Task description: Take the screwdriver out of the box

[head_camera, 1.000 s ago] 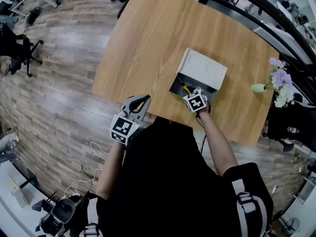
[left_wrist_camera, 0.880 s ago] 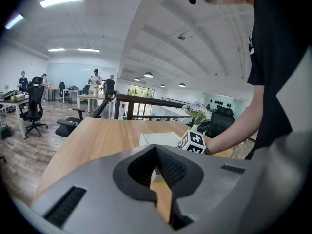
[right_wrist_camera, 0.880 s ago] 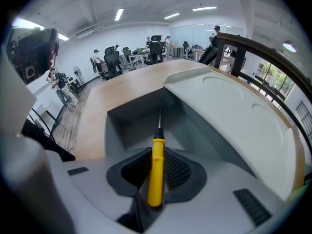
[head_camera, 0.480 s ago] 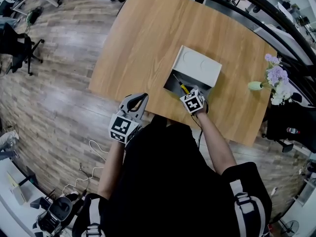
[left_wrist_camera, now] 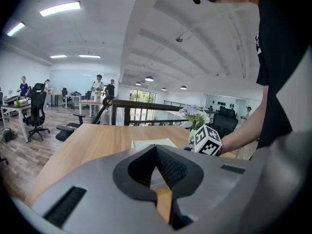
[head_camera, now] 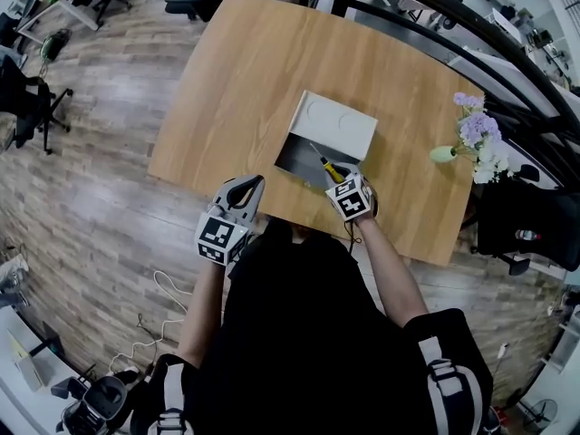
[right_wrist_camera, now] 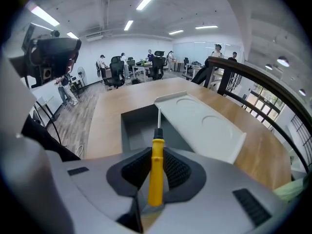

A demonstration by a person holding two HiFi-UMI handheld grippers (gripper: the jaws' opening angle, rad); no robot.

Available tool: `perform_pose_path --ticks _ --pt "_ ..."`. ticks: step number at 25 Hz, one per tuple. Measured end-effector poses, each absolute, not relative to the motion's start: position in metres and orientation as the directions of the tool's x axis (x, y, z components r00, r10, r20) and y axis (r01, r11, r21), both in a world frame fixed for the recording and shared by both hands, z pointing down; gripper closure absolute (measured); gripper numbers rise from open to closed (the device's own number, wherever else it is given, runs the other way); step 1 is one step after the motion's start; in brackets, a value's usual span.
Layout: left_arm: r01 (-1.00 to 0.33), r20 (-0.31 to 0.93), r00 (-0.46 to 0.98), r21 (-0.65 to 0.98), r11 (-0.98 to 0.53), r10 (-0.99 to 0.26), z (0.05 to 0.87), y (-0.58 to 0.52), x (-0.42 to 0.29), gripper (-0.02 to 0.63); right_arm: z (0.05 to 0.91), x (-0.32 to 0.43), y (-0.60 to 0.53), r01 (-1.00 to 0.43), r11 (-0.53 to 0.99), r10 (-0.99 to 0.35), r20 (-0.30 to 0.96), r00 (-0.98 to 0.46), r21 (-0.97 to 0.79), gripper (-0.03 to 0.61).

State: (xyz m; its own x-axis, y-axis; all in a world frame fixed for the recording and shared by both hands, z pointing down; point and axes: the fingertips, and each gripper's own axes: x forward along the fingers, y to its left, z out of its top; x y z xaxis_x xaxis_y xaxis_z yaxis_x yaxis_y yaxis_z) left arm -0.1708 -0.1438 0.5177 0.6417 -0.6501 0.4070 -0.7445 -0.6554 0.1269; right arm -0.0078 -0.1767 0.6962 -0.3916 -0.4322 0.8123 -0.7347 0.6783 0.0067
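The light wooden table (head_camera: 245,71) before me carries a grey box (head_camera: 297,158) with its white lid (head_camera: 333,125) open, and a green vase of lilac flowers (head_camera: 444,153) near its right edge.

I count one yellow-handled screwdriver (head_camera: 323,163), one grey box (head_camera: 295,156), one white lid (head_camera: 335,123) and one wooden table (head_camera: 236,80). One vase of flowers (head_camera: 473,143) stands at the frame's right. I hold two grippers, the left gripper (head_camera: 250,187) and the right gripper (head_camera: 339,178).

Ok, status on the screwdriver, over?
Right gripper shut on screwdriver, yellow handle, shaft pointing over open box. Left gripper shut, empty, at near edge of table. Nothing seen blocking the pull-back.
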Motion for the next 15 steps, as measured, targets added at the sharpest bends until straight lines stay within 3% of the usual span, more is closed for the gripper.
perform_pose_path --ticks 15 --pt "-0.754 0.398 0.634 0.126 -0.645 -0.663 0.511 -0.105 -0.103 0.592 0.676 0.072 -0.122 -0.738 0.675 -0.453 0.785 -0.423 -0.008 0.495"
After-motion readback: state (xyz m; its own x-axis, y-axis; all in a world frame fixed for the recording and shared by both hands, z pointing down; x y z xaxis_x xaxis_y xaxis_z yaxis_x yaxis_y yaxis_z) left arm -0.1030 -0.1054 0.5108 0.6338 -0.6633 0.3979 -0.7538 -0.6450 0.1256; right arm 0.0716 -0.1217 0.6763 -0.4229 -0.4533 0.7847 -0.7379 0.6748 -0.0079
